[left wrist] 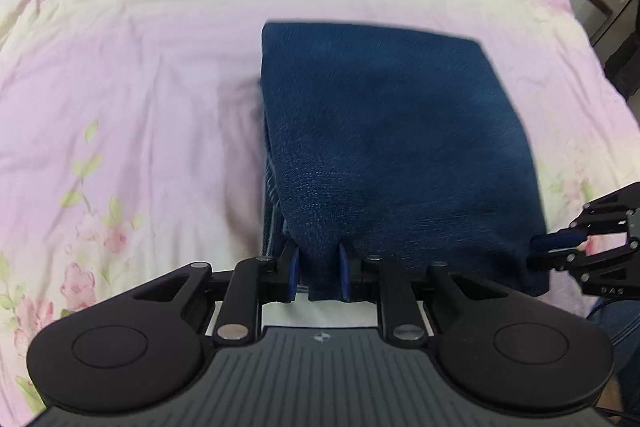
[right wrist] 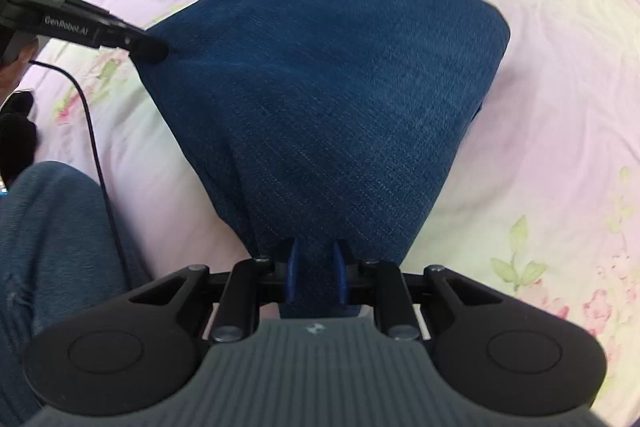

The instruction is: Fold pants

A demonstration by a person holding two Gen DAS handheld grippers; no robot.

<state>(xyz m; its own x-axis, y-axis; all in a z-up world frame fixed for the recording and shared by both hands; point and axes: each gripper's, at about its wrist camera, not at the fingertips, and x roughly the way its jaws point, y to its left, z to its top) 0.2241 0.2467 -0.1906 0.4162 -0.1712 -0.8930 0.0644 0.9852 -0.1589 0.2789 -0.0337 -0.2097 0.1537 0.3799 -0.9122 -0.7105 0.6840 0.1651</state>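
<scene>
**Ann:** Right, start at the left hand-held gripper (left wrist: 319, 273): its blue fingers (left wrist: 294, 273) are pinched narrow on a bunch of denim at the near edge of the pants (left wrist: 384, 131). The cloth puckers right between them.

**Ben:** And the right hand-held gripper (right wrist: 316, 273) matches it, clamped tight on the other near corner, with the fabric drawn into a taut ridge running away from the grip.

**Ann:** Why both on the near edge? My read is they're holding one end of an already doubled bundle, a corner each, so the edge keeps straight while it's carried over or pulled flat.

**Ben:** Agreed. From the left camera you can see stacked layers along the left side of the pants, so some folding looks done already. The far edge lies square on the bed (left wrist: 140, 67).

**Ann:** Moving outward, the pink floral bedcover is bare to the left, right and beyond the pants. Plenty of room to swing the near edge forward.

**Ben:** Near side is tighter. In the right view a black cable (right wrist: 94, 143) trails across the bedcover just left of the denim, beside the operator's leg (right wrist: 52, 239). I'd judge that the one thing likely to snag.

**Ann:** Someone stands at far right, well apart from the bed's edge.
</scene>
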